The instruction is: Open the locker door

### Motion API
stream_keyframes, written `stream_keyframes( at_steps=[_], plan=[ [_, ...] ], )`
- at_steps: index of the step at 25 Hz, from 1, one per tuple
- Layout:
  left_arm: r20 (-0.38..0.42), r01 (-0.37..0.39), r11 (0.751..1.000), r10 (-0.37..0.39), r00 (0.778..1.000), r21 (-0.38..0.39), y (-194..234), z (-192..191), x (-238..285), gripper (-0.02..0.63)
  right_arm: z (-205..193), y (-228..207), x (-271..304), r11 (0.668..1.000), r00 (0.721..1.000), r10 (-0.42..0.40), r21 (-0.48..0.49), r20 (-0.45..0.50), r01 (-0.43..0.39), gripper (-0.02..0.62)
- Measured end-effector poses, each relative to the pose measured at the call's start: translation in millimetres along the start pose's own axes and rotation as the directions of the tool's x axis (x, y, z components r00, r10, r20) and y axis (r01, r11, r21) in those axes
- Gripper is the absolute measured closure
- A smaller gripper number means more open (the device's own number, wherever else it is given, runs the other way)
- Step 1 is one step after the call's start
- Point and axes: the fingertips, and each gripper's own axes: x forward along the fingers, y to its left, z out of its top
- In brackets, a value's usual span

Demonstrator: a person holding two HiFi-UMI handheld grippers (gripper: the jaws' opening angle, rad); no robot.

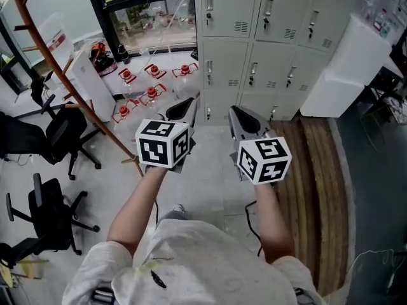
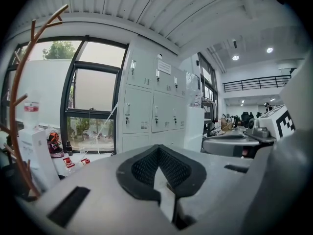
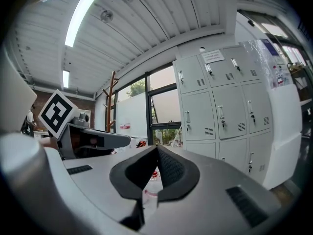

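Observation:
A bank of grey lockers [image 1: 267, 30] with small handles and key locks stands ahead, all its doors closed. The same lockers [image 2: 149, 109] appear mid-distance in the left gripper view, and fill the right side [image 3: 220, 111] of the right gripper view. My left gripper [image 1: 190, 101] and right gripper [image 1: 234, 109] are held side by side in front of the person, pointing at the lockers and well short of them. Both have their jaws shut with nothing between them. The left gripper's [image 2: 157, 149] jaw tips meet, and so do the right gripper's [image 3: 156, 148].
Red-capped bottles [image 1: 151, 81] lie on the floor by the window at the lockers' left. A brown coat rack [image 1: 57, 62] and two black office chairs [image 1: 60, 132] stand at the left. A white box [image 1: 353, 68] leans beside the lockers at the right, above a wooden floor strip [image 1: 321, 170].

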Motion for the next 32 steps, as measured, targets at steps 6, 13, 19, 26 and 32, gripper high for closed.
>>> stream_keyframes(
  at_steps=[6,13,19,26,32],
  plan=[
    [-0.003,-0.013,1.0,0.013,1.0,0.005,1.1,3.7,13.8,0.601,-1.9,-11.1,6.6,1.0,1.0,0.013,0.01,0.0,-0.013,0.592],
    [-0.006,0.006,1.0,-0.006,1.0,-0.001,11.6,3.2,43.5,0.601,-0.4,-26.4,31.1,1.0,1.0,0.007,-0.011,-0.006,-0.007,0.592],
    [0.0,0.026,1.0,-0.026,1.0,-0.017,44.7,7.9,81.9,0.601,1.0,-41.7,77.6,1.0,1.0,-0.006,-0.031,-0.027,0.005,0.592],
    [0.002,0.056,0.998,-0.056,0.998,-0.033,102.4,27.0,130.3,0.601,11.8,-57.4,152.2,0.999,0.998,-0.027,-0.037,-0.052,0.026,0.592],
    [-0.008,0.087,0.995,-0.087,0.996,-0.043,150.1,35.4,167.6,0.601,18.6,-67.0,209.5,0.998,0.996,-0.059,-0.039,-0.066,0.056,0.592]
  ],
)
